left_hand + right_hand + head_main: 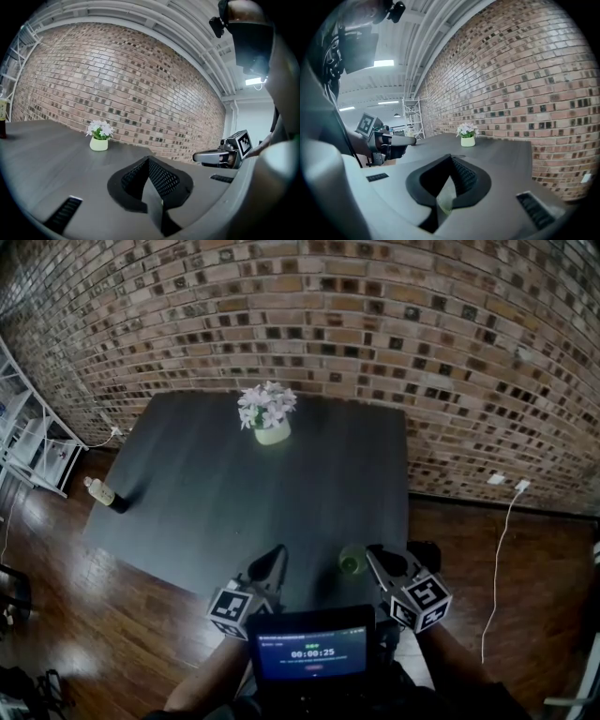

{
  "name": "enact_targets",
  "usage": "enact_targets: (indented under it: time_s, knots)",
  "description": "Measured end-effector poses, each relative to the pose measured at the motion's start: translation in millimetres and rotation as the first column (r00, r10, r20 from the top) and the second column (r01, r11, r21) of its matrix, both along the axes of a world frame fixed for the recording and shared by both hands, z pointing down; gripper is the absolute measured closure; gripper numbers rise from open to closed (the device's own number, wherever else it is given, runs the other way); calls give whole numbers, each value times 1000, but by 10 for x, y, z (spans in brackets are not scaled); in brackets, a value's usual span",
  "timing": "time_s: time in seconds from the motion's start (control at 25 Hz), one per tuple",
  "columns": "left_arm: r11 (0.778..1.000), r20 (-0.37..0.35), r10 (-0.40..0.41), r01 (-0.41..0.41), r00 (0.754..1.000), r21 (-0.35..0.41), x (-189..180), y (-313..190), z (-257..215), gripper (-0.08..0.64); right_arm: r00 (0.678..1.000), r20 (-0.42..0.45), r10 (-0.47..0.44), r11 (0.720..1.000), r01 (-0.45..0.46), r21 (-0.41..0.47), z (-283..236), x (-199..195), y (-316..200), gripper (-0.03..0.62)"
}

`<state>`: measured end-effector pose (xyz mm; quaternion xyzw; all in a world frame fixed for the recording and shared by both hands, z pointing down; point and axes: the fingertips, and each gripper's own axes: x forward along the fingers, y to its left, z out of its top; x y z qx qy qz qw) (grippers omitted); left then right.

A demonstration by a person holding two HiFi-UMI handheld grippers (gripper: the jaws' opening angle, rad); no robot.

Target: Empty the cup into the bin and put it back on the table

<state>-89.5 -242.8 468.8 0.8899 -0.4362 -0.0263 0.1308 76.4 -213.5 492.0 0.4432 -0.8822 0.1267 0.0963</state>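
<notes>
A small pale green cup [352,562] stands at the near right edge of the dark table [206,493]. My right gripper [372,557] is at the cup's right side and shut on its wall. In the right gripper view a pale green sliver of the cup [446,199] shows pinched between the closed jaws of the right gripper [451,161]. My left gripper [277,554] hovers over the table's near edge, left of the cup. The left gripper [149,161] is shut with nothing between its jaws. No bin is in view.
A white pot of flowers [270,416] stands at the table's far middle, and a bottle [105,493] stands at its left edge. The brick wall [422,352] runs behind. A white rack [33,442] is at the left; a cable [497,559] lies on the wooden floor at the right.
</notes>
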Motion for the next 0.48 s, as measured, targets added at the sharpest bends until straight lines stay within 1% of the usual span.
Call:
enact_targets:
  time_s: [0.48]
  knots:
    - [1000, 5, 7, -7, 1000, 1, 9, -57, 82, 560, 1000, -2, 9, 1000, -9, -3, 30, -12, -76, 591]
